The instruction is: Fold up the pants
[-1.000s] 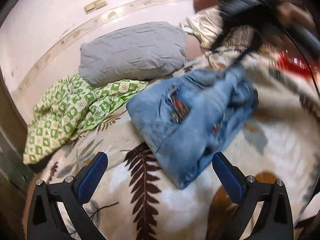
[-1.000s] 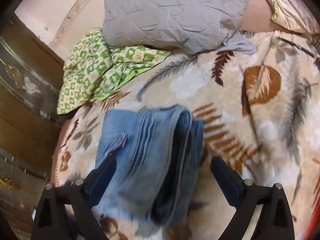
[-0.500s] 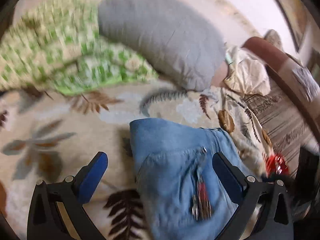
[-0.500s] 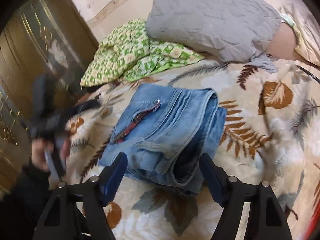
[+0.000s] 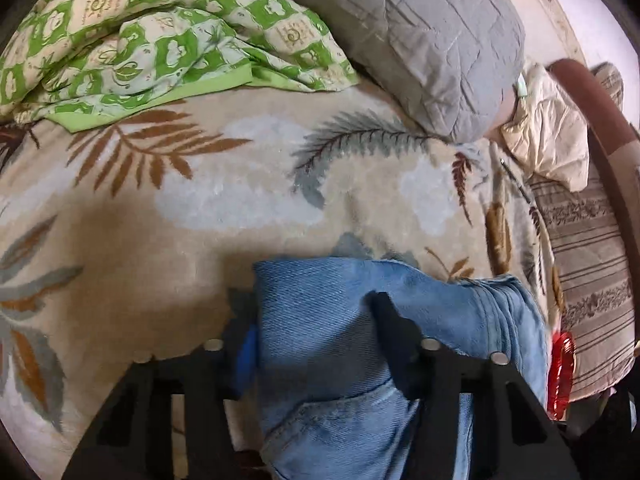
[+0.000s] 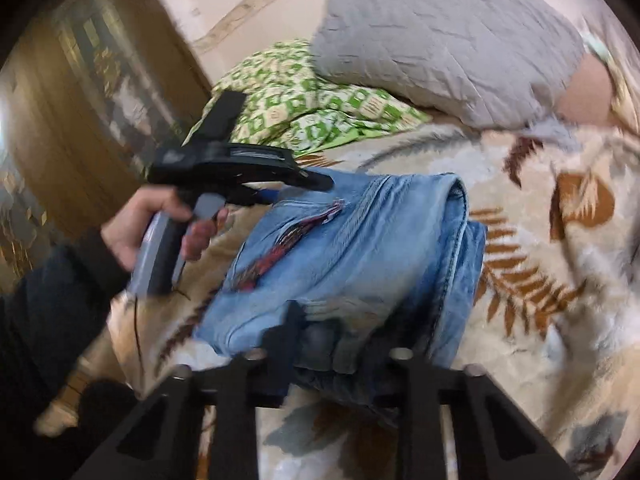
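The folded light-blue jeans (image 5: 360, 344) lie as a thick bundle on the leaf-patterned blanket (image 5: 208, 208); they also show in the right wrist view (image 6: 360, 256), with a red embroidered patch on top. My left gripper (image 5: 312, 320) is shut on the far-left end of the bundle, one finger on each side of the denim. It shows from outside in the right wrist view (image 6: 276, 190), held in a hand. My right gripper (image 6: 332, 332) is shut on the near edge of the bundle.
A grey quilted pillow (image 5: 432, 40) and a green checked quilt (image 5: 160, 40) lie at the head of the bed. A cream cushion (image 5: 552, 136) and a striped sheet (image 5: 588, 264) are at the right. A red object (image 5: 562, 372) sits beside the jeans. A dark wooden door (image 6: 80, 120) stands left.
Both grippers were open and apart from the jeans. Both have moved in and closed on opposite ends of the folded bundle.
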Demonstrator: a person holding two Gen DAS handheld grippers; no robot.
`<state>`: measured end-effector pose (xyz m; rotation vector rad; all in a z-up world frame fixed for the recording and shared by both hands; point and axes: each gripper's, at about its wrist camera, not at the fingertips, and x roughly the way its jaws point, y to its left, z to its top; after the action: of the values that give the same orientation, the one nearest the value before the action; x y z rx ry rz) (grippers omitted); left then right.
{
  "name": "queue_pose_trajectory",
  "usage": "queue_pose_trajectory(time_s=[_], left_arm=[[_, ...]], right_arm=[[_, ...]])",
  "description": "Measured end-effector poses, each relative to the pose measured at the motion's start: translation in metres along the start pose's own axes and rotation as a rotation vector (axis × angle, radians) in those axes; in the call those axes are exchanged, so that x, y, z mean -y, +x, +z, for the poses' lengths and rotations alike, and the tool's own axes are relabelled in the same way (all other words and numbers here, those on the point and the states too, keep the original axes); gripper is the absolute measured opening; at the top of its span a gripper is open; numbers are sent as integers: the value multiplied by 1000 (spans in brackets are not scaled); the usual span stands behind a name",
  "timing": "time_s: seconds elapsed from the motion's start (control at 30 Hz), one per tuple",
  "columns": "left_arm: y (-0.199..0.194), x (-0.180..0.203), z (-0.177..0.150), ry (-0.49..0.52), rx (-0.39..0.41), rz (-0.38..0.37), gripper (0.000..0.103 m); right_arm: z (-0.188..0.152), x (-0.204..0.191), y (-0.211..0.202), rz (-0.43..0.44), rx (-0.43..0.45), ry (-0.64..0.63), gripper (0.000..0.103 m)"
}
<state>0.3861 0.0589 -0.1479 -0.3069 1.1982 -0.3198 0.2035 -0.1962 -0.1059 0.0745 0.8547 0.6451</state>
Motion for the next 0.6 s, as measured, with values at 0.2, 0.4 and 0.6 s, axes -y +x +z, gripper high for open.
queue_pose_trajectory(time_s=[0.2,0.4,0.6], left_arm=[[12,-9,7,-14,-33,32,43],[1,3,5,25,10,76,51],[-61,25,-26,165,139,36,89]], right_arm=[[-33,10,-10,-75,49,42,13],[-28,18,-18,-49,53,73,14],[-32,3,-47,-53,75,-12,84]])
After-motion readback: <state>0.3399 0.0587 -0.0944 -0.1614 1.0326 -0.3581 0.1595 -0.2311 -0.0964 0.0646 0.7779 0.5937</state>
